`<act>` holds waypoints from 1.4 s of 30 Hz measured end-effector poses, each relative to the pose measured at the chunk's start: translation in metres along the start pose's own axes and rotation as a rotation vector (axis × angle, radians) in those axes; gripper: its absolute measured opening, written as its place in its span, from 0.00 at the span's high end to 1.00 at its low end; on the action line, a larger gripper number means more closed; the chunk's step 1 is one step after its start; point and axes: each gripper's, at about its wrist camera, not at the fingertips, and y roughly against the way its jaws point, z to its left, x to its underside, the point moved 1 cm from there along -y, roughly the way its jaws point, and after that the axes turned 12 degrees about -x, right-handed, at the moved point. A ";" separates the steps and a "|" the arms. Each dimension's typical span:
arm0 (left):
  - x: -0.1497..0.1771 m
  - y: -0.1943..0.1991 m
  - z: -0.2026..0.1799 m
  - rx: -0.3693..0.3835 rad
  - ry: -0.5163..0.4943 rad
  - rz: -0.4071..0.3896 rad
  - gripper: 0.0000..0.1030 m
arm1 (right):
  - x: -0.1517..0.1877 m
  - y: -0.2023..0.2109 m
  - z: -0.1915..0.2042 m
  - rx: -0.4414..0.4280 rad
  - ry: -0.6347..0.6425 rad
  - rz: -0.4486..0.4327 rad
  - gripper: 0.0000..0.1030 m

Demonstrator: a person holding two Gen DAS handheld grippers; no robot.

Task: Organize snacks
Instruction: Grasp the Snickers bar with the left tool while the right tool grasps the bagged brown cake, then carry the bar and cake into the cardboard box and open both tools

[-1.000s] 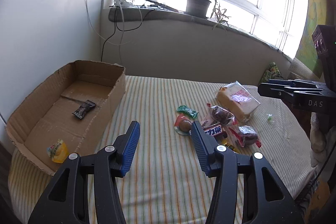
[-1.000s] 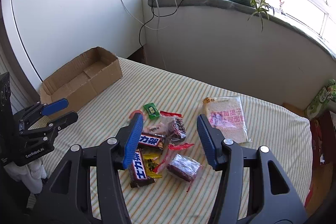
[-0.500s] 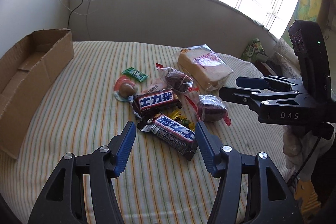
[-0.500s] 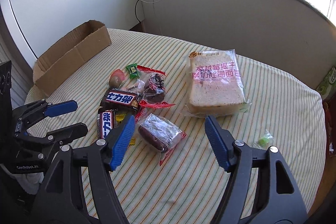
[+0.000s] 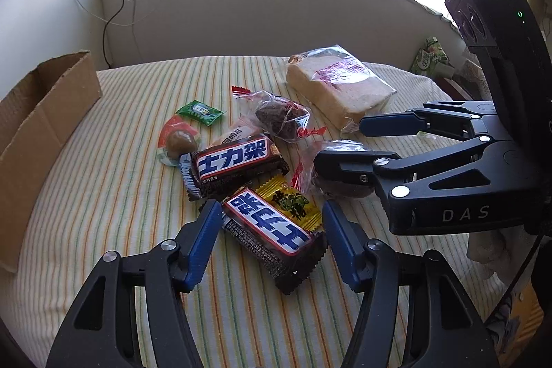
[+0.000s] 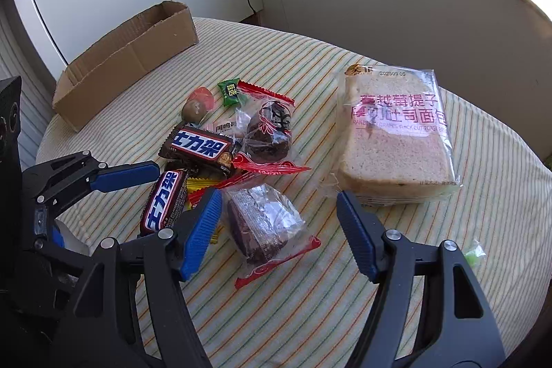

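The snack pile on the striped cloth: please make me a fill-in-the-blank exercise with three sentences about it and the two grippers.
1. The left gripper has its jaws open on either side of a ____ bar.
2. The bagged dark cake lies between the open jaws of the ____ gripper.
3. The sliced bread is sealed in a clear ____ bag.

Missing words: Snickers; right; plastic

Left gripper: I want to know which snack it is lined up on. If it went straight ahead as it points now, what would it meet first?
Probably the nearer Snickers bar, lying between the open left gripper fingers; depth is uncertain.
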 end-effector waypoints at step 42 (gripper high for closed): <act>-0.002 0.060 0.060 -0.058 0.041 -0.140 0.74 | 0.007 0.042 0.037 -0.015 -0.034 -0.063 0.60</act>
